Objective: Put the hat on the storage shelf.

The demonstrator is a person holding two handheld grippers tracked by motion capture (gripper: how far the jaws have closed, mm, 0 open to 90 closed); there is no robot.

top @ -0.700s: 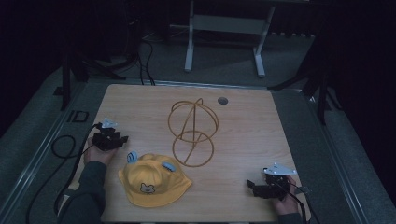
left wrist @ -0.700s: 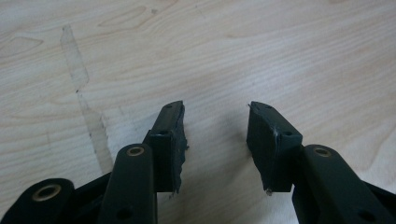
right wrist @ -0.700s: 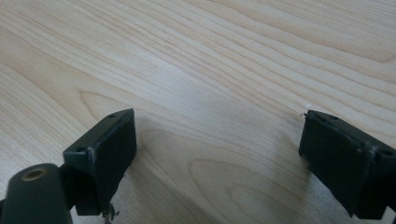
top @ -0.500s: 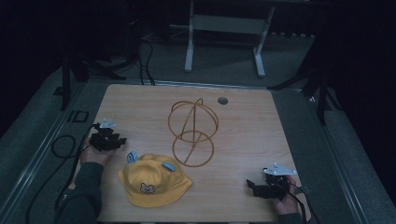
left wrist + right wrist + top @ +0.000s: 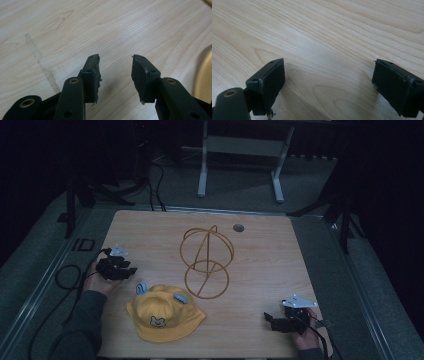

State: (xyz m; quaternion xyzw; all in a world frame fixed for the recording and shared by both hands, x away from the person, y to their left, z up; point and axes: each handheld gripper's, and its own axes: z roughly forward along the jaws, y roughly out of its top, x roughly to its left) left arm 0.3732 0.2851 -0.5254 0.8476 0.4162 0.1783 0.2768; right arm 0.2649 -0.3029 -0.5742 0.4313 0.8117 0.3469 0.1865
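A yellow child's sun hat (image 5: 165, 314) with small blue ears and a bear face lies flat near the table's front. Behind it stands an orange wire hat stand (image 5: 206, 259), a sphere of hoops on a ring base. My left gripper (image 5: 131, 270) rests at the table's left, just left of the hat, jaws apart and pointing right. In the left gripper view the left gripper (image 5: 115, 67) is open over bare wood, the hat's brim (image 5: 203, 80) at the right edge. My right gripper (image 5: 267, 318) lies at the front right, open wide, nothing between its jaws (image 5: 328, 75).
The wooden table (image 5: 270, 260) has a round grey cable port (image 5: 238, 227) at its back. A black cable (image 5: 67, 280) trails off the left edge. Dark floor and a metal frame (image 5: 240, 150) lie beyond the table.
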